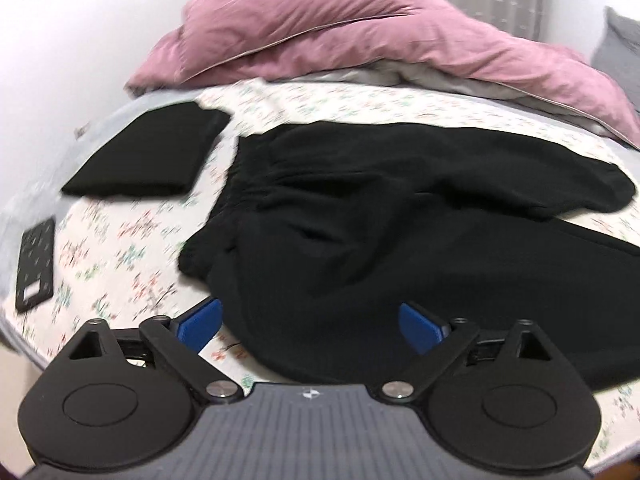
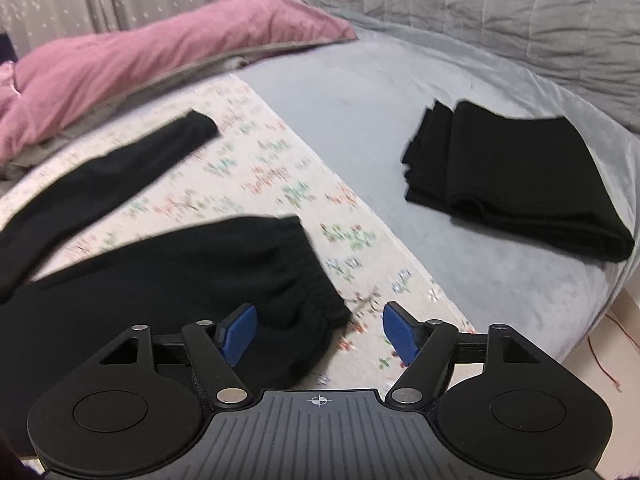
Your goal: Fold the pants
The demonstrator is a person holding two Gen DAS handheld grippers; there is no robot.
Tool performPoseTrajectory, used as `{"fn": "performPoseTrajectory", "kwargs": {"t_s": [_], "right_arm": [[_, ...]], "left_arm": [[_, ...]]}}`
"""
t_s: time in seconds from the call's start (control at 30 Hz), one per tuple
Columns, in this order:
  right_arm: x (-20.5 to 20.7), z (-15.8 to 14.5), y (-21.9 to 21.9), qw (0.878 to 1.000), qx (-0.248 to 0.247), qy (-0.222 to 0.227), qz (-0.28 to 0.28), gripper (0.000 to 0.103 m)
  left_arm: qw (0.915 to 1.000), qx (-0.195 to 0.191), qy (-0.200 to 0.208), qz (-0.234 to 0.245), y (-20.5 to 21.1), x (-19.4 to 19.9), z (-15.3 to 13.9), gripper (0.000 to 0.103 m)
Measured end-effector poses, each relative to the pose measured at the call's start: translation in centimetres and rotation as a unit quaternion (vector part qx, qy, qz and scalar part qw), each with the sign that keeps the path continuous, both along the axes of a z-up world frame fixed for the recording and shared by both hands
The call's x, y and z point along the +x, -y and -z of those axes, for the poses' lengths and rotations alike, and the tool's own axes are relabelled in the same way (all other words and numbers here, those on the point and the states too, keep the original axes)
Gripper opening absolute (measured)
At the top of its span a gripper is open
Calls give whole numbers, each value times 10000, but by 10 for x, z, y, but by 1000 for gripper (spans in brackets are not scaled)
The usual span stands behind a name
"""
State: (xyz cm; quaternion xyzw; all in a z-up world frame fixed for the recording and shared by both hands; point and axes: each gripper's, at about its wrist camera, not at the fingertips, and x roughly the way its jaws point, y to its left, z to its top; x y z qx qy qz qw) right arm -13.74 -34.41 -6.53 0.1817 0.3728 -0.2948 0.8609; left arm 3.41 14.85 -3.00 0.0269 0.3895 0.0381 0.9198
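Note:
Black pants [image 1: 400, 216] lie spread on the floral sheet [image 1: 120, 248], waistband to the left and legs running right. My left gripper [image 1: 310, 326] hangs open just above their near edge; the blue pads [image 1: 200, 324] stand wide apart and touch no cloth. In the right wrist view the two pant legs [image 2: 180, 280] lie apart, the far one ending in a cuff [image 2: 196, 128]. My right gripper [image 2: 320, 334] is open over the near leg's gathered cuff, with the left pad [image 2: 240, 334] above the cloth and the right pad over bare sheet.
A folded black garment [image 1: 148, 152] [image 2: 516, 176] lies beside the pants, on grey bedding [image 2: 400, 92]. A pink duvet [image 1: 360, 32] [image 2: 140, 60] is heaped at the back. A dark phone case [image 1: 36, 264] lies near the bed's left edge. A red cable [image 2: 600, 360] runs along the floor.

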Motion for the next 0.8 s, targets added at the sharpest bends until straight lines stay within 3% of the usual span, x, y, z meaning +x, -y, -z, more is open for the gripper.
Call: {"fn": "performPoseTrajectory", "kwargs": {"t_s": [0.17, 0.4, 0.53, 0.8], "right_arm": [[6, -24, -13, 9993, -102, 255, -266, 79], [42, -45, -21, 9958, -96, 400, -812, 88], [83, -38, -6, 9953, -63, 369, -890, 88], [198, -7, 43, 9946, 353, 591, -777, 88]], "left_arm": [[9992, -10, 93, 395, 16, 2, -12, 103], [9972, -38, 346, 661, 38, 44, -27, 103], [9955, 80, 334, 880, 55, 100, -18, 103], [9905, 228, -61, 1352, 109, 240, 5, 103]]}}
